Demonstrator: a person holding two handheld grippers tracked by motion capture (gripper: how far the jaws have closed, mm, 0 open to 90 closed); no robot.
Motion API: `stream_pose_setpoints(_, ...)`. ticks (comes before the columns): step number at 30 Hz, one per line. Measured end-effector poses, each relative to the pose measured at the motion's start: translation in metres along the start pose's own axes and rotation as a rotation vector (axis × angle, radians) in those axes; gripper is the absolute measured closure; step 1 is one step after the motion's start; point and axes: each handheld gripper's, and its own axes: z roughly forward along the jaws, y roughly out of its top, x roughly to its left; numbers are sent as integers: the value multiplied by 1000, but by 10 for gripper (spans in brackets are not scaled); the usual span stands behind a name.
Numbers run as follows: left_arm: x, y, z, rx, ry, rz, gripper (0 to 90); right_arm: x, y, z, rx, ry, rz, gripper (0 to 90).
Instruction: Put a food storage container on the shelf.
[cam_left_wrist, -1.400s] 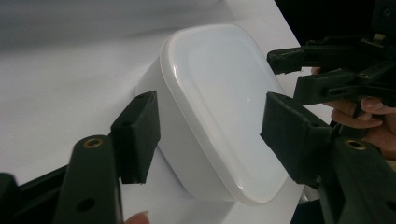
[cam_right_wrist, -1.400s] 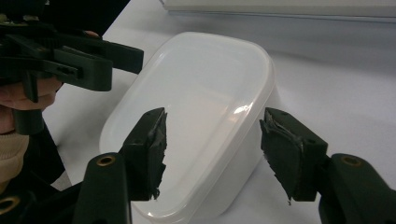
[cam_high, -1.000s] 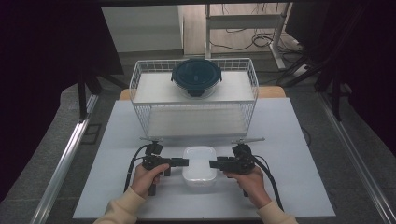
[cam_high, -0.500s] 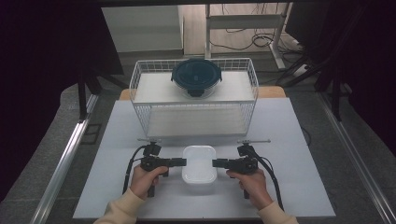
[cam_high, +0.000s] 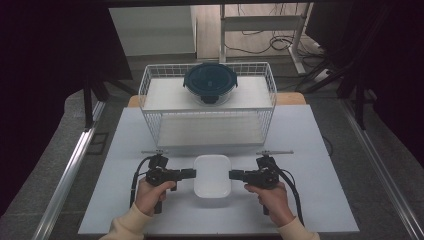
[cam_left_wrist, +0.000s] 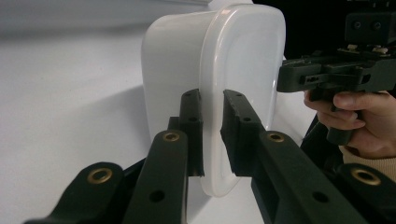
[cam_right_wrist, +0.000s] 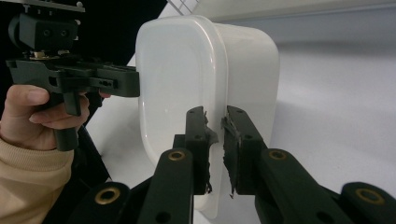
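Two grippers clamp one white lidded container (cam_high: 212, 175) from opposite sides. We see the left gripper (cam_left_wrist: 212, 135) closed on the lid's protruding rim, its jaws having just been closing. The right gripper (cam_right_wrist: 215, 140) pinches the same rim on the far side, its jaws likewise just closing, their pads visibly frayed. We locate the container on the white table (cam_high: 320, 145), near the front of a wire basket (cam_high: 150, 85) bearing a dark-lidded glass bowl (cam_high: 210, 82).
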Motion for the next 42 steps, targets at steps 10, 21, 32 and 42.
stream_pose_setpoints(10, -31, 17, -28, -80, 14, 108, 797, 30, 20, -20, -69, 6, -118, 798)
stream_pose_setpoints(21, -65, 59, -57, -144, 19, 191, 797, 63, 64, -44, -128, -2, -213, 797)
stream_pose_setpoints(32, -99, 111, -91, -211, 31, 261, 796, 101, 119, -70, -177, -4, -296, 797)
stream_pose_setpoints(42, -125, 184, -118, -228, 25, 291, 794, 133, 189, -94, -219, -18, -340, 796)
